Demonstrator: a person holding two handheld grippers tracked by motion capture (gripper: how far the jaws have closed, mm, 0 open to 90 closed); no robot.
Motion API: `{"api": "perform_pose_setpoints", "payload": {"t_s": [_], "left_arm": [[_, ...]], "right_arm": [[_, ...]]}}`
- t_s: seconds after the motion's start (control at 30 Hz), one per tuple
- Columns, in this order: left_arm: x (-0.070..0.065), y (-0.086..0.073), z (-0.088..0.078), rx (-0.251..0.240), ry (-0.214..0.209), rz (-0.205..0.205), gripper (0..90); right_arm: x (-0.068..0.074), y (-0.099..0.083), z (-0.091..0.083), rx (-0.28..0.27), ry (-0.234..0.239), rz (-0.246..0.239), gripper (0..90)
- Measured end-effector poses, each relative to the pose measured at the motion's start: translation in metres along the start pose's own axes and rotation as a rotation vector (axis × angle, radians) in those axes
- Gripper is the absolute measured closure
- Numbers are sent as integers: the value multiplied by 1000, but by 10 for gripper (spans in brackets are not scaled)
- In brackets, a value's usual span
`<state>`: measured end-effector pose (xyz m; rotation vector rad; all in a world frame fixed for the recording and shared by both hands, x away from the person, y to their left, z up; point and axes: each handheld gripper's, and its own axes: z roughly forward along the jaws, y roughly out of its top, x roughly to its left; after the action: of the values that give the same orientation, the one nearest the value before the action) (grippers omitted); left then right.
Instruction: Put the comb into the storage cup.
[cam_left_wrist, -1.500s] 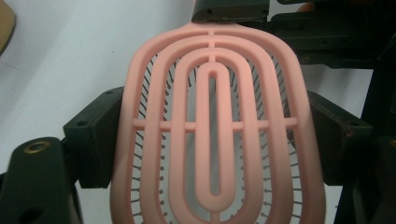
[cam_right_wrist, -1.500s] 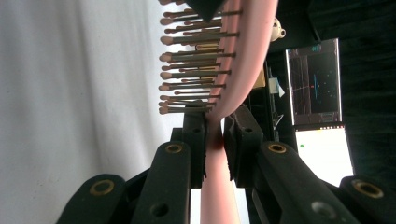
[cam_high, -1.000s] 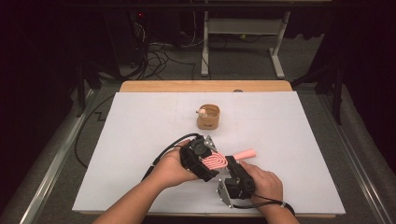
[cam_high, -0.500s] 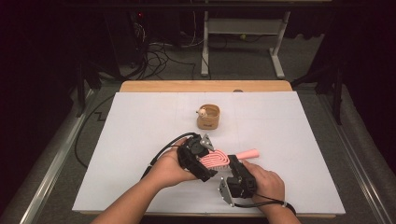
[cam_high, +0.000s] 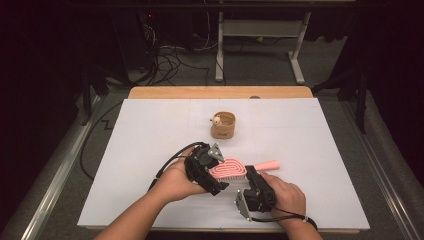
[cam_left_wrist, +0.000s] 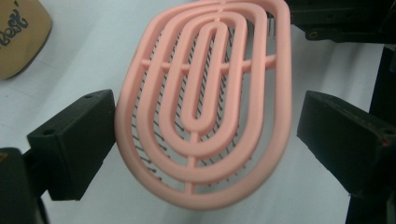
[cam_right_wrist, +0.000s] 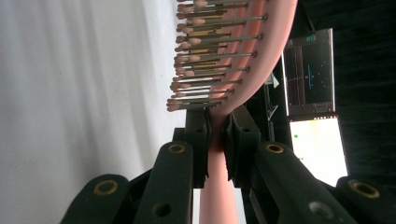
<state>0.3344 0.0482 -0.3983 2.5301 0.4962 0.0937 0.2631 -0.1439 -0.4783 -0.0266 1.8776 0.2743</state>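
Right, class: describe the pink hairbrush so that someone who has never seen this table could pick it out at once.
Start at the white table and come to its near edge, where two hands meet. Between them lies the pink hairbrush, its oval head between the open left gripper and its neck clamped in the right gripper. The tan cup farther back is short and round; the brush is long, flat and bristled.

Hairbrush (cam_left_wrist: 205, 102): smooth, matt pink plastic with thin metal-looking pins. Tool (cam_left_wrist: 201, 135) jaws: matt black plastic. Table (cam_high: 150, 135): matt white sheet over wood.
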Motion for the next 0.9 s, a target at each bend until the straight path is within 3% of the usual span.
{"api": "perform_pose_setpoints", "payload": {"t_s": [0.43, 0.9], "left_arm": [[8, -26, -11, -14, 18, -25, 30], [27, -69, -16, -28, 53, -118, 0]], "right_arm": [[0, -2, -1, 10, -9, 6, 823], [1, -6, -2, 20, -9, 7, 823]]}}
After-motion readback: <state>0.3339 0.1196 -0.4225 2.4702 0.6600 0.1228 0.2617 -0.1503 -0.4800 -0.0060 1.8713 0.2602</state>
